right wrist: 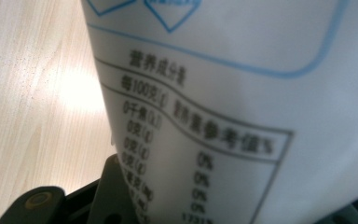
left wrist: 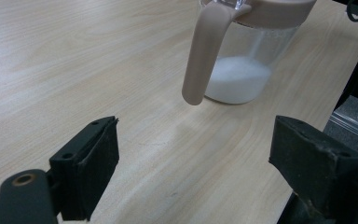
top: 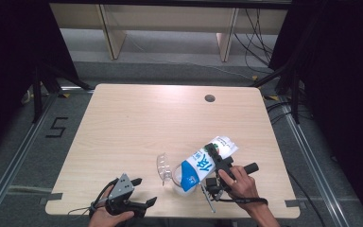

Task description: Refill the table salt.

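Note:
A white and blue carton-like bag (top: 205, 162) is tilted with its blue end down over a clear jug (top: 174, 176). My right gripper (top: 216, 158) is shut on the bag's middle; up close its printed nutrition table (right wrist: 223, 140) runs between the jaws. The jug (left wrist: 249, 70) has a beige handle (left wrist: 205, 51) and rim, and a layer of white powder (left wrist: 237, 79) lies in its bottom. Its clear lid (top: 162, 165) stands flipped up on the left. My left gripper (top: 144, 194) rests open near the table's front edge, left of the jug, with nothing between its jaws.
The light wooden table (top: 137, 127) has a round cable hole (top: 210, 98) at the back right. Beyond it stand wooden bench legs (top: 111, 35) and loose cables (top: 260, 42) on a grey floor. Black curtains close both sides.

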{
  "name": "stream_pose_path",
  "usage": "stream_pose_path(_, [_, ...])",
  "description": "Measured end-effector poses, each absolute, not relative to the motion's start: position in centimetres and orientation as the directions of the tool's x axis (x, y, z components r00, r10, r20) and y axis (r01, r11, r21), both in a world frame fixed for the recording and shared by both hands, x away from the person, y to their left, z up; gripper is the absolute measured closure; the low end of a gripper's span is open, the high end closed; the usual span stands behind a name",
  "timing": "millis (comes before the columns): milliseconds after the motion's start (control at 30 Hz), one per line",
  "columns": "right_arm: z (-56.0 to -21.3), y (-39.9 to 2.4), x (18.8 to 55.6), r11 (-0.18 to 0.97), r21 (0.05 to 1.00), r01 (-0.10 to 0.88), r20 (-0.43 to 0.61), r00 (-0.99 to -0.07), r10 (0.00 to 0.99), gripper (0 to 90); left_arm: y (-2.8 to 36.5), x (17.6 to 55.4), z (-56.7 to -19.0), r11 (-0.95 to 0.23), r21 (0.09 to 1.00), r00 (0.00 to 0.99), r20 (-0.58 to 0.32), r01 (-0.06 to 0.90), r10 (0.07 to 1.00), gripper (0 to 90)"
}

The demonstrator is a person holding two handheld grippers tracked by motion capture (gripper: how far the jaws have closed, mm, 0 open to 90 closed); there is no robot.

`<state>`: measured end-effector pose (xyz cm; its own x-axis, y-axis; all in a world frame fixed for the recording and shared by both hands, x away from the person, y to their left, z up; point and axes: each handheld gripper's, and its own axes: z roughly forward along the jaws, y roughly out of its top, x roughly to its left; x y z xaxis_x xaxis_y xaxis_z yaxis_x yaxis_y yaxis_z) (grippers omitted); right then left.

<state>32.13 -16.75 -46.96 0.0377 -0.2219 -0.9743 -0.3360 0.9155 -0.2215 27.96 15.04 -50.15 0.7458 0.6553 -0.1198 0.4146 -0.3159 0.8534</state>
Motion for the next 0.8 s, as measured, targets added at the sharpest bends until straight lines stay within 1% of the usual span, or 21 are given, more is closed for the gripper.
stream_pose_path(200, [-47.00,-16.78,32.11,0.918,-0.217,-0.332,-0.975,0.035,-0.218,59.3,15.04,27.96,-50.14,-0.315,0.854,0.745,-0.120,0.414,0.656,15.0])
stream_pose_path(233, [-46.72,-16.66,32.15,0.904,-0.252,-0.345,-0.967,0.057,-0.248,59.3,15.04,27.95,-50.14,-0.315,0.854,0.745,-0.120,0.414,0.656,15.1])
stream_pose_path(267, [-46.71,-16.65,32.15,0.903,-0.254,-0.345,-0.966,0.057,-0.250,59.4,15.04,27.95,-50.14,-0.315,0.854,0.745,-0.120,0.415,0.656,15.1])
stream_pose_path(333, [-46.82,-16.69,32.10,0.910,-0.239,-0.338,-0.970,0.049,-0.237,59.5,15.05,27.96,-50.14,-0.316,0.854,0.746,-0.119,0.414,0.655,15.1])
stream_pose_path(367, [-46.66,-16.63,32.16,0.902,-0.257,-0.347,-0.966,0.062,-0.251,59.7,15.05,27.96,-50.15,-0.315,0.854,0.745,-0.120,0.415,0.656,15.1])
stream_pose_path(700, [-46.63,-16.61,32.19,0.901,-0.259,-0.347,-0.965,0.063,-0.254,60.3,15.03,27.94,-50.15,-0.314,0.853,0.745,-0.122,0.416,0.656,15.0])
stream_pose_path(800, [-47.18,-16.80,32.07,0.928,-0.190,-0.320,-0.981,0.029,-0.191,60.3,15.04,27.96,-50.15,-0.316,0.854,0.746,-0.119,0.414,0.655,15.1])
